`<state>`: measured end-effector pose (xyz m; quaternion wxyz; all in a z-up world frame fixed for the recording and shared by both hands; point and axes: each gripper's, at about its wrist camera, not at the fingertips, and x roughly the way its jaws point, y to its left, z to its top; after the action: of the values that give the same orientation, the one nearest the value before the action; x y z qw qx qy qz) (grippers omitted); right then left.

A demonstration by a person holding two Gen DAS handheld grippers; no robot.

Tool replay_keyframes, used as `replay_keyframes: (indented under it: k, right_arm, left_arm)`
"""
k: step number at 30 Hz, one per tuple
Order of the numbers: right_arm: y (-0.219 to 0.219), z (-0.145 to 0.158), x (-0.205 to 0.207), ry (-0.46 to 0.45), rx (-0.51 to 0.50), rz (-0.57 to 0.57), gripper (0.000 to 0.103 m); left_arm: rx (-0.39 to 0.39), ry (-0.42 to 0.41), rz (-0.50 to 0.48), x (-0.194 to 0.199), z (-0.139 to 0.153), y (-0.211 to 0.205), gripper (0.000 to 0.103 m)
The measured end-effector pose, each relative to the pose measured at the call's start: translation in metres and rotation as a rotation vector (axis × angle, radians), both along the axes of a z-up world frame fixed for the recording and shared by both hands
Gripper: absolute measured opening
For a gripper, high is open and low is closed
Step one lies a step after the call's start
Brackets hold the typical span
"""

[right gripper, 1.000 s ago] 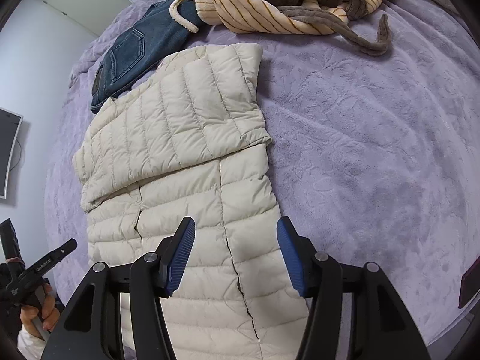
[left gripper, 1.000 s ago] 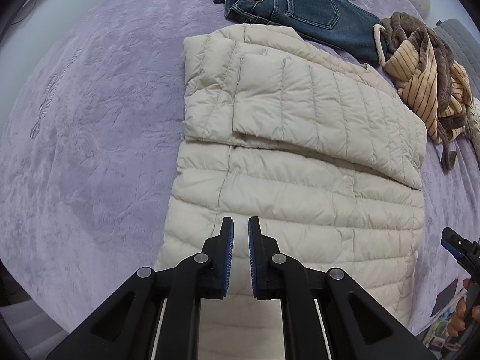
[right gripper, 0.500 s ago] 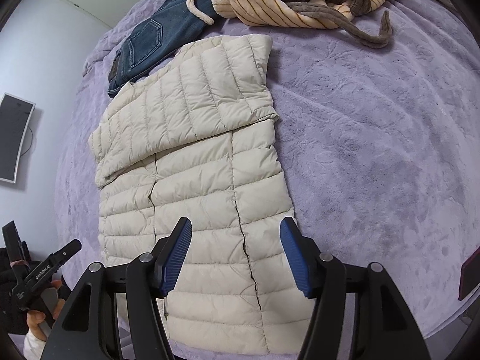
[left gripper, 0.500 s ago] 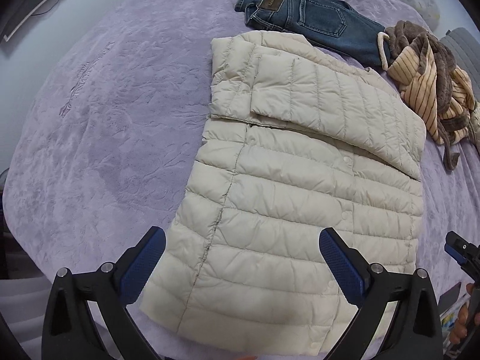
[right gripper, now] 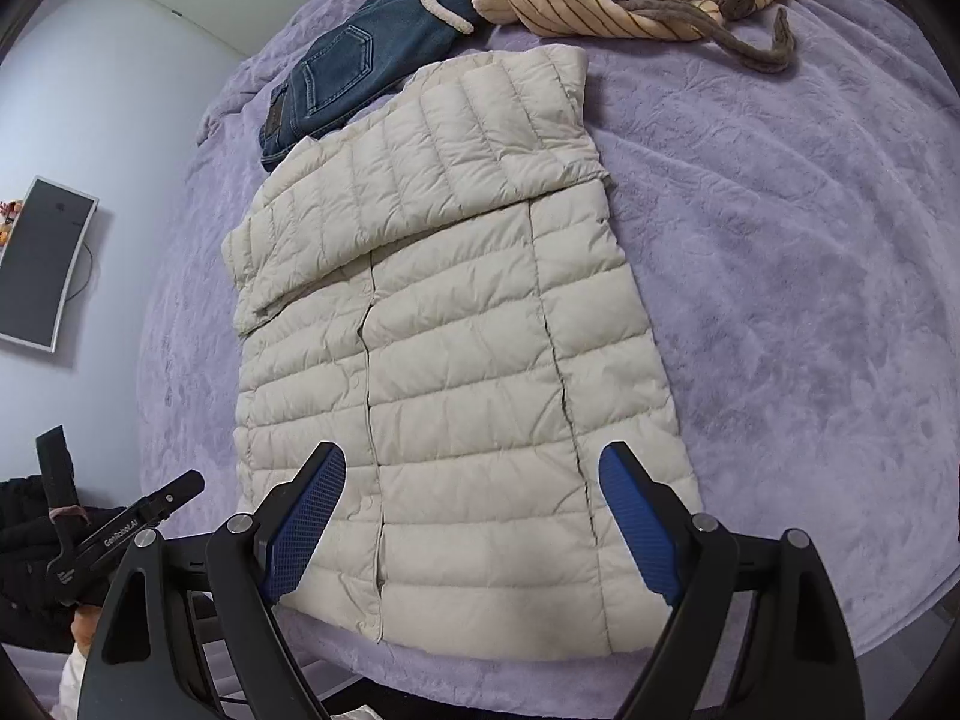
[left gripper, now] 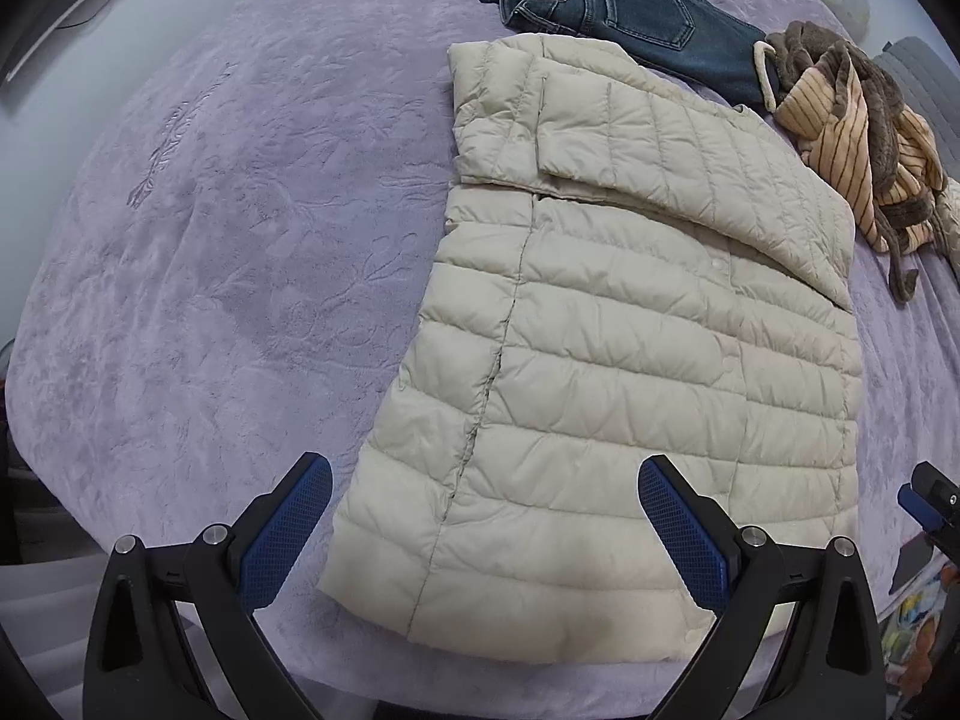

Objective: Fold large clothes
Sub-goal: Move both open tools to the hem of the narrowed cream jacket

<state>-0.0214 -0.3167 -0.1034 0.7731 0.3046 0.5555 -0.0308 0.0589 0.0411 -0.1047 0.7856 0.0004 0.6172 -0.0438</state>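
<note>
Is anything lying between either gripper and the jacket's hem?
Nothing visible. The jacket hem lies bare below the left gripper and right gripper, whose jaws are opening. Jeans sit beyond its far end.

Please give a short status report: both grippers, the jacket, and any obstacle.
Left gripper open, empty. Right gripper opening, empty. Cream quilted puffer jacket flat on purple bedspread, sleeves folded across. Blue jeans touch its collar end.
</note>
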Motion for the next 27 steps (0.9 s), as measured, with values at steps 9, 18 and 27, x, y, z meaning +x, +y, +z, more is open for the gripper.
replay_keyframes:
  k: [9,18,27]
  right_arm:
    - [0.027,-0.028,-0.046,0.084,0.130,-0.111,0.089]
    - [0.035,-0.050,-0.088,0.094,0.229,-0.249,0.089]
    - [0.028,-0.092,-0.126,0.066,0.443,-0.447,0.089]
  left_arm:
    - [-0.024,-0.005,-0.030,-0.028,-0.011,0.028,0.103]
    - [-0.163,0.078,-0.031,-0.047,-0.035,0.062,0.103]
    - [-0.542,0.276,0.157,-0.073,-0.095,0.102,0.103]
